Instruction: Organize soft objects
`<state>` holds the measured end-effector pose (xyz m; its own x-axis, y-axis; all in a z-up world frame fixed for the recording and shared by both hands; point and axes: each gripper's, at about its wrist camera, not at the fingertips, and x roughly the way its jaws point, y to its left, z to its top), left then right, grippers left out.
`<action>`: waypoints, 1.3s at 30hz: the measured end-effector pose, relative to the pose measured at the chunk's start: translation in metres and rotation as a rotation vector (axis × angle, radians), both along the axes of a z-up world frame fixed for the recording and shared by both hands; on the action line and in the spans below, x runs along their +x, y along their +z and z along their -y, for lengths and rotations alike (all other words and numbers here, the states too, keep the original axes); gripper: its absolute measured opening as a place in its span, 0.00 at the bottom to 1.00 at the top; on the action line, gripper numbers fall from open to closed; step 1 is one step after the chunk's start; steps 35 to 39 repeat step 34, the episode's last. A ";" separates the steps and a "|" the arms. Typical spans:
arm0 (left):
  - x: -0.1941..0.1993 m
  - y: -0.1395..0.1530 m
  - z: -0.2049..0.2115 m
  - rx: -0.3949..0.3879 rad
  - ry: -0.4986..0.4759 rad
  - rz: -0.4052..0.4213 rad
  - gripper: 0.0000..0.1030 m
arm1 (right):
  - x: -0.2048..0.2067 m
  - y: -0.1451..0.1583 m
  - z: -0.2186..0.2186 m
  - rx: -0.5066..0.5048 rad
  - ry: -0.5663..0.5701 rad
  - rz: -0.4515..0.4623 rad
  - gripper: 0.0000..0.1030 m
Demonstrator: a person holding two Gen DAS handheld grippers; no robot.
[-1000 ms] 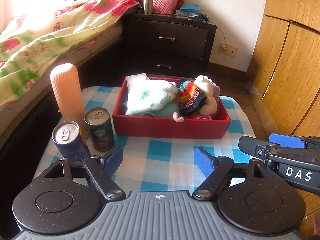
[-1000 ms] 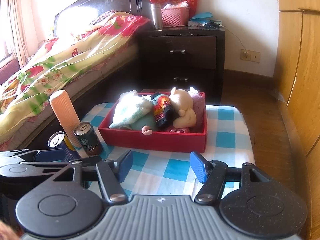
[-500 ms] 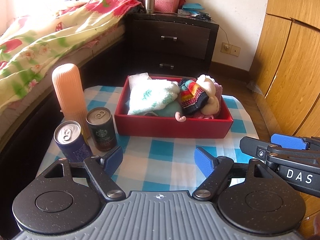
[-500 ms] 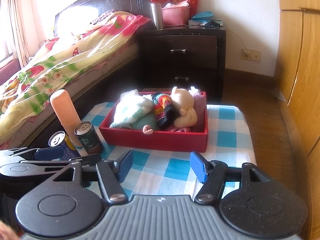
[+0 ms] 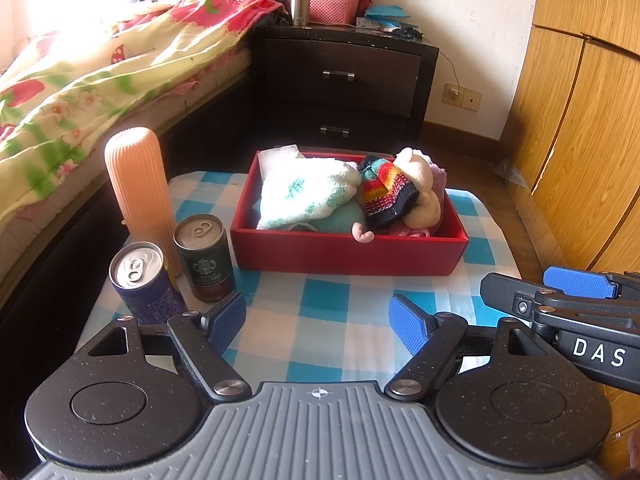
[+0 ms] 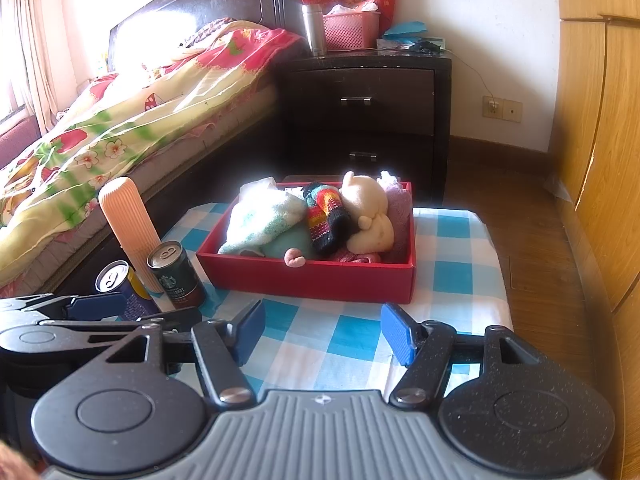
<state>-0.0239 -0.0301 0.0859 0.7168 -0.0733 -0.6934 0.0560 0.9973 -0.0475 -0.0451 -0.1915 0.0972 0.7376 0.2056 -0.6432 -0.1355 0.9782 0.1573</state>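
Red box (image 5: 348, 254) near the far edge of a blue-and-white checked tabletop (image 5: 324, 320), packed with soft things: white-and-teal fluffy cloth (image 5: 308, 194) at the left, striped knit piece (image 5: 386, 192) in the middle, cream plush toy (image 5: 420, 188) and pink cloth (image 6: 398, 204) at the right. Along the left edge, tall ribbed peach bottle (image 5: 138, 184), dark green can (image 5: 206, 258) and blue can (image 5: 142, 280), close together. Left tongs (image 5: 318, 320) spread wide over the near edge, nothing between the blue pads. Right tongs (image 6: 322, 334) likewise spread and empty, just beside the left tongs.
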 end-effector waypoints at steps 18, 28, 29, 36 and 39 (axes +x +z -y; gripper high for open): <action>0.001 -0.001 -0.002 -0.026 -0.013 -0.006 0.77 | 0.001 -0.002 0.004 -0.003 -0.017 0.006 0.46; 0.000 0.000 0.000 -0.049 -0.039 0.010 0.80 | 0.001 0.001 0.010 0.009 -0.033 0.022 0.47; 0.000 -0.001 0.000 -0.050 -0.043 0.015 0.80 | 0.001 0.001 0.011 0.009 -0.035 0.022 0.47; -0.001 0.001 -0.001 -0.050 -0.040 0.038 0.87 | 0.001 0.001 0.017 0.041 -0.048 0.018 0.47; -0.001 0.001 -0.001 -0.050 -0.040 0.038 0.87 | 0.001 0.001 0.017 0.041 -0.048 0.018 0.47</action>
